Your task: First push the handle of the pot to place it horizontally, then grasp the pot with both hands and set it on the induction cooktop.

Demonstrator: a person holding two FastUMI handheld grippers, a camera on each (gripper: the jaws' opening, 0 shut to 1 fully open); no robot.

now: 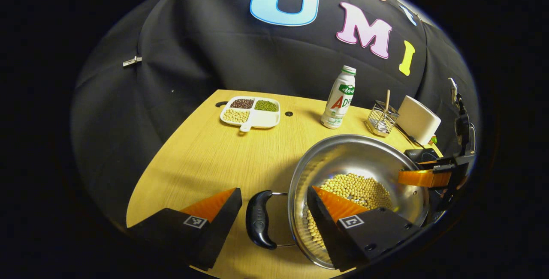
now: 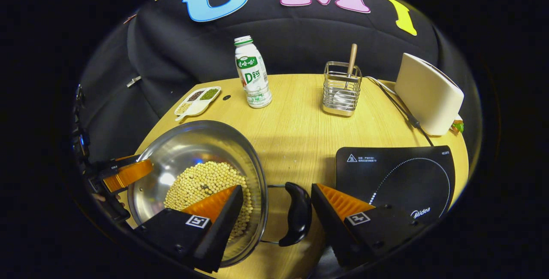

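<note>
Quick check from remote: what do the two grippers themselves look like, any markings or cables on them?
Both look alike. The left gripper and the right gripper each have two chunky wedge-shaped fingers with ribbed inner faces. Each finger carries a small square black-and-white tag marker on top, and screw holes show on the finger bases. Seen from across the pot, each gripper's body looks dark and boxy; no cables are discernible on them.

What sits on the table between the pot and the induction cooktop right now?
In the right gripper view, just bare tabletop separates the pot from the induction cooktop, besides the pot's black handle.
</note>
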